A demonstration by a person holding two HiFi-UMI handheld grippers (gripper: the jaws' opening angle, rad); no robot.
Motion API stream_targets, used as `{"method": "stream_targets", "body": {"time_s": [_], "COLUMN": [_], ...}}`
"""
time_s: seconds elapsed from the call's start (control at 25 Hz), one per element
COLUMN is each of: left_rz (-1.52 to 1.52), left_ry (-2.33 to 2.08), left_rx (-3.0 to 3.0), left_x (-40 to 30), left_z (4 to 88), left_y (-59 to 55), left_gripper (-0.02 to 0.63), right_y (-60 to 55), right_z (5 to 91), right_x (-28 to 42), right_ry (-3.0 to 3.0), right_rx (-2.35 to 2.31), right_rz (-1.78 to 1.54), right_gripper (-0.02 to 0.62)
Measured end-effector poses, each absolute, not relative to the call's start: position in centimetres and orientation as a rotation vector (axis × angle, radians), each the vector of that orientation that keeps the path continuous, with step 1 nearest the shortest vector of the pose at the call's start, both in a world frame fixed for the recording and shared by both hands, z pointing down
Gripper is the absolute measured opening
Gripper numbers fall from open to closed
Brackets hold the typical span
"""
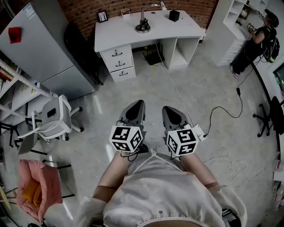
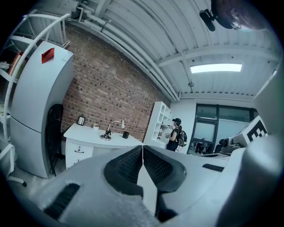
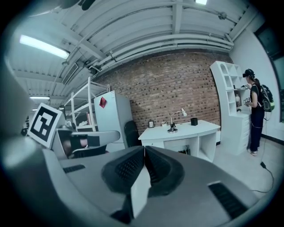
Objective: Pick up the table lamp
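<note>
The left gripper (image 1: 136,106) and right gripper (image 1: 169,111) are held side by side above the floor, their black ribbed jaws pressed together on nothing. The silver gooseneck table lamp (image 1: 143,26) stands on the white desk (image 1: 186,27) by the brick wall, well apart from both. Only the head view shows a white cable (image 1: 175,88) crossing the floor, and only the gripper views show the ceiling strip lights (image 2: 216,68).

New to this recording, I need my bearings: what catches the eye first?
The left gripper and right gripper, each with a marker cube, sit side by side at the head view's centre, jaws shut, empty. Beyond, a desk by the brick wall carries the table lamp; a person stands far right.
</note>
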State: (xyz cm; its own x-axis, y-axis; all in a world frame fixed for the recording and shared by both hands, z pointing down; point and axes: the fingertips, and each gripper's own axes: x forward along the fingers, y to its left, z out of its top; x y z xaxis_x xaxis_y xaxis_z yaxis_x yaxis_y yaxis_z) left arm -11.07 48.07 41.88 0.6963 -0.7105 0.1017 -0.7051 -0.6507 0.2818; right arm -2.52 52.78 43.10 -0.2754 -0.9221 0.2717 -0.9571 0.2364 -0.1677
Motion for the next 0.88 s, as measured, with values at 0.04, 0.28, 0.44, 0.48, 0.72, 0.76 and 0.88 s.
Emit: {"method": "stream_targets", "body": {"time_s": [0.04, 0.28, 0.44, 0.48, 0.72, 0.76, 0.88], "left_rz": [-0.028, -0.025, -0.025, -0.021, 0.022, 0.024, 0.034], "left_ry": [-1.110, -1.094, -1.101, -1.105, -1.120, -1.129, -1.162], "left_rx": [2.614, 2.645, 2.627, 2.619, 2.557, 2.546, 2.525], "left_x": [-11.6, -15.2, -17.3, -17.7, -18.3, -18.2, -17.5], "left_z": [41.6, 40.8, 41.1, 41.4, 44.0, 44.3, 45.1], "left_y": [46.5, 37.5, 33.1, 32.2, 27.6, 26.7, 23.7], "left_gripper": [0.020, 0.020, 0.020, 0.020, 0.020, 0.020, 0.020], "right_y": [51.2, 42.1, 37.6, 36.7, 31.8, 30.8, 27.5], "right_z": [42.8, 42.0, 42.3, 42.5, 44.5, 44.9, 45.7], "right_x": [-3.3, -7.6, -9.4, -9.7, -9.1, -8.8, -7.5], "right_ry": [-2.390, -2.420, -2.403, -2.398, -2.370, -2.369, -2.384], "right_rx": [1.816, 1.814, 1.808, 1.804, 1.781, 1.776, 1.760], "right_rz": [0.452, 0.437, 0.454, 0.460, 0.524, 0.530, 0.544], "right_gripper": [0.026, 0.026, 0.028, 0.028, 0.028, 0.028, 0.028]}}
